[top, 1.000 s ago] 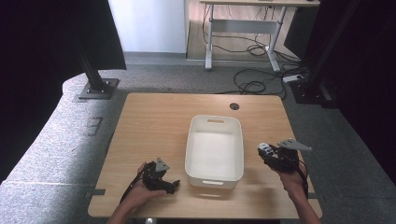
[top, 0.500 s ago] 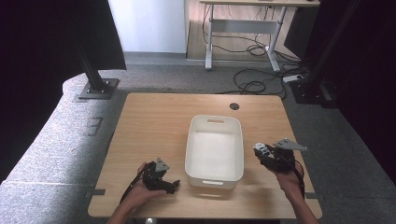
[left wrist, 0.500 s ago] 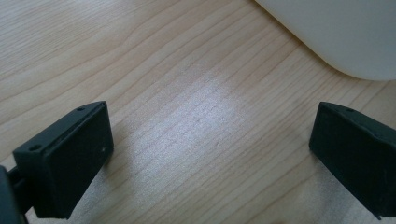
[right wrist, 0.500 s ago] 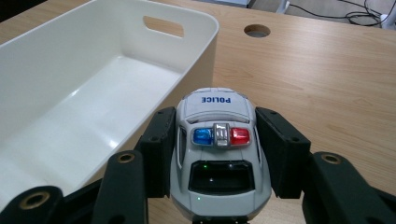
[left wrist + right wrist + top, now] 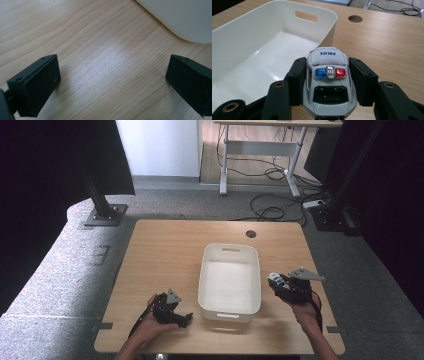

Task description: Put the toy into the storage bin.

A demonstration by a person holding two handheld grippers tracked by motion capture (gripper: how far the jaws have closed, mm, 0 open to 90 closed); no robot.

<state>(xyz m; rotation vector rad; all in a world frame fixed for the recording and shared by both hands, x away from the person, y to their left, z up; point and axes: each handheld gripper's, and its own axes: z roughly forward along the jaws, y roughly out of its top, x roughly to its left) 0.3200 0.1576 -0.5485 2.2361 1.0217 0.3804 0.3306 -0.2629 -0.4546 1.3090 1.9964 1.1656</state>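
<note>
A white toy police car with blue and red roof lights sits between the black jaws of my right gripper, which is shut on its sides. In the high view that right gripper holds the car just right of the white plastic bin, above the table. The bin's inside is bare. My left gripper rests low on the wooden table near the bin's front left corner. Its jaws stand wide apart over bare wood, with a fingertip at each side and nothing between them.
A round cable hole lies in the tabletop behind the bin. The bin has a handle slot in its far wall. Beyond the table are a grey floor, loose cables and a desk frame.
My right gripper with the car has edged slightly left toward the bin's right wall. The left gripper has stayed where it was.
</note>
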